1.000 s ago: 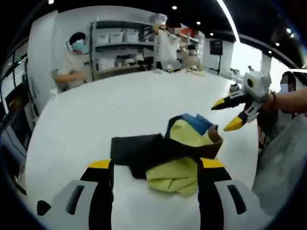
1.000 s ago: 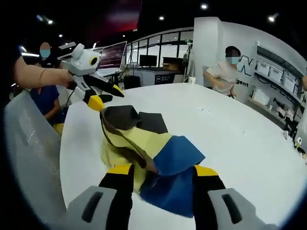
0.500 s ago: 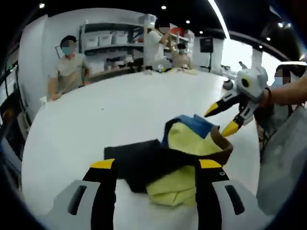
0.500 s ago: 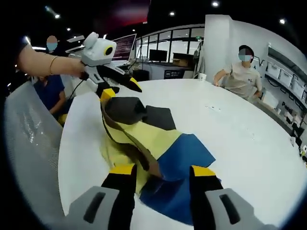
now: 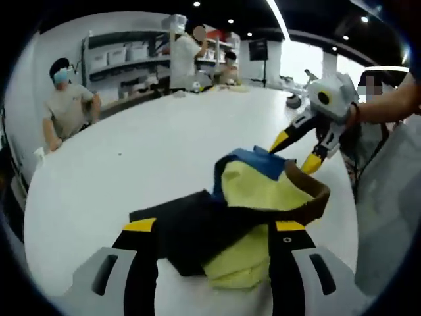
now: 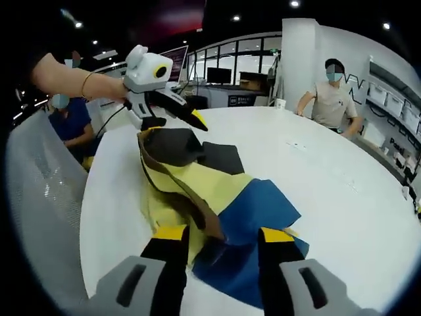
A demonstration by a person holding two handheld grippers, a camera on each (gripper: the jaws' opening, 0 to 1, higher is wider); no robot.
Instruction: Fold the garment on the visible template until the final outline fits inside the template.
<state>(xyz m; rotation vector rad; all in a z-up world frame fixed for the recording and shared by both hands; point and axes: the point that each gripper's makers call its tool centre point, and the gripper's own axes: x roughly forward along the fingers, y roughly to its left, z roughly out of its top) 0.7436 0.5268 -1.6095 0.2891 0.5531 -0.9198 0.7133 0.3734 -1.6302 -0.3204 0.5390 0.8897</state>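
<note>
Storage bins lined up on wall shelves at the back of the left gripper view; contents too small to make out. More shelving with pale boxes at the right edge of the right gripper view, contents likewise unreadable.

Garment lying crumpled on the white round table, in yellow, black, blue and brown panels. In the right gripper view the same garment spread from the black part at the far end to the blue part nearest the camera. No template outline discernible on the table.

Left gripper low over the near edge of the cloth, jaws well apart with black and yellow fabric lying between them, nothing clamped. Same gripper seen in the right gripper view, held in a hand with a bracelet, tips over the black end. Right gripper also spread wide, blue and yellow fabric between the jaws, not pinched. Seen from the left gripper view, its yellow tips parted and right at the blue and brown edge; touching or just above, cannot tell.

Compared with a second ago: both grippers closer to the garment, each opposite gripper's tips now at the fabric instead of hovering off beside it. Garment itself much the same heap. Seated person in a mask at the table's far side in both moments.
</note>
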